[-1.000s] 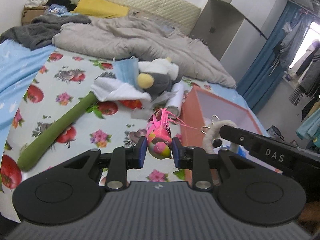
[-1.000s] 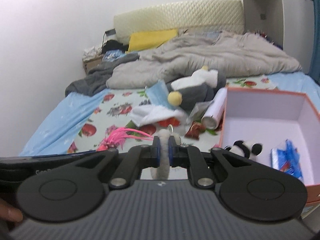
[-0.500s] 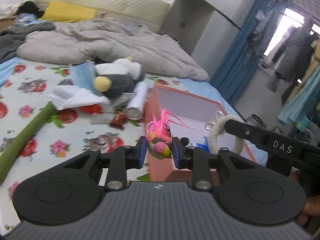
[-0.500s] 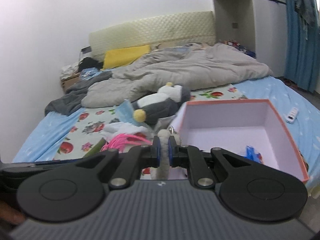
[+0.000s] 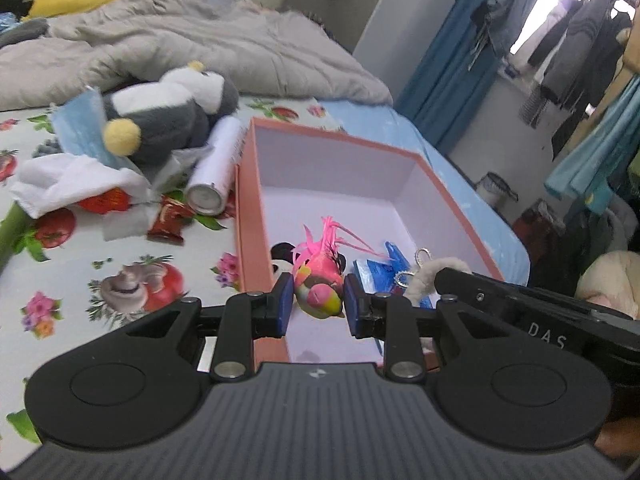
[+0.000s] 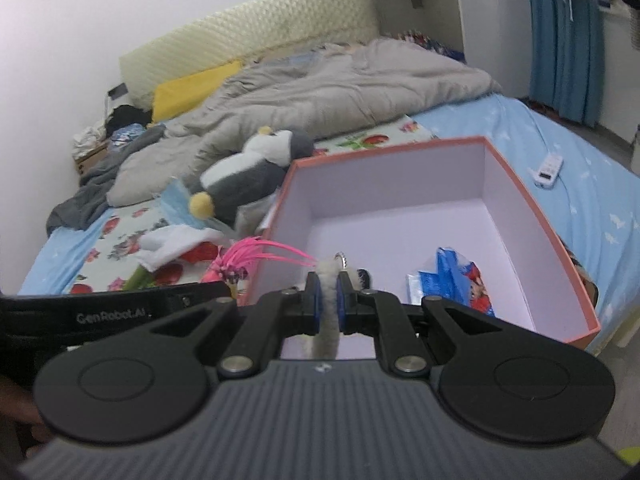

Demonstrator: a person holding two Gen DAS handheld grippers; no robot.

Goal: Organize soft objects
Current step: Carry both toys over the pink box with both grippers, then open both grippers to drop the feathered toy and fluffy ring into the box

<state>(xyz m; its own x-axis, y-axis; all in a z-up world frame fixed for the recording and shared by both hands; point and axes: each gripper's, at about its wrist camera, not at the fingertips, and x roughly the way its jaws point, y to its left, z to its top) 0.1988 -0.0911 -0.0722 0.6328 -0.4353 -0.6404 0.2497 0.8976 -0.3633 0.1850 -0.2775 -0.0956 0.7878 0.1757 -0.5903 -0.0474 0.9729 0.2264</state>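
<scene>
My left gripper point(image 5: 316, 296) is shut on a pink feathered toy bird point(image 5: 320, 280) and holds it over the near left corner of an open orange box point(image 5: 452, 196) with a pale inside. My right gripper point(image 6: 327, 300) is shut on a cream fuzzy ring keychain point(image 6: 328, 320), also above the box point(image 6: 532, 208); the ring shows in the left wrist view point(image 5: 428, 276) too. In the box lie a blue packet point(image 6: 452, 280) and a small panda toy point(image 5: 284, 250), mostly hidden. A grey and white plush penguin point(image 5: 168, 112) lies on the bed left of the box.
On the fruit-print sheet point(image 5: 80, 264) lie a white cloth point(image 5: 68, 184), a blue face mask point(image 5: 76, 128), a white cylinder point(image 5: 218, 168), a red wrapper point(image 5: 168, 224) and a green stick point(image 5: 12, 224). A grey duvet point(image 6: 320, 96) covers the far bed. A white remote point(image 6: 548, 168) lies right of the box.
Both grippers have moved right and forward from above the sheet to above the box, each still holding its object. The box now fills the middle of both views.
</scene>
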